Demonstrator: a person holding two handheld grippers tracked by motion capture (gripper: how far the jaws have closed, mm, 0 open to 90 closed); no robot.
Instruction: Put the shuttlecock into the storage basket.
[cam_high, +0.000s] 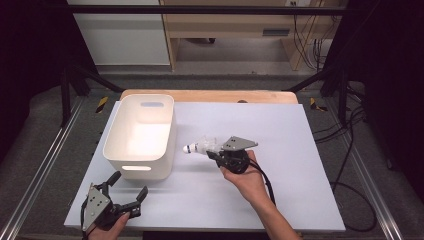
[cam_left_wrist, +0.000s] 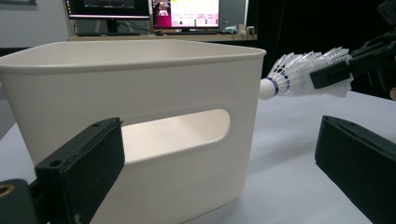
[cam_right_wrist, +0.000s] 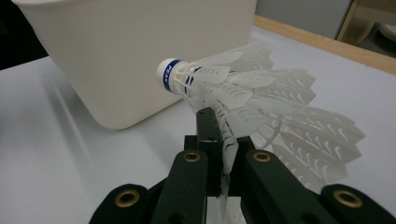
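Item: shuttlecock (cam_high: 201, 147), white feathers, cork nose with blue band. Clamped by its feather skirt in the right hand-held gripper (cam_high: 218, 155), lifted clear of the counter (cam_high: 280, 150), nose aimed at the white bin (cam_high: 120, 150) just beside it. Left hand-held gripper (cam_high: 131, 192) is held wide, empty, near the bin's front wall. Pick-up is judged done; carrying over the rim and release into the bin are judged outstanding.
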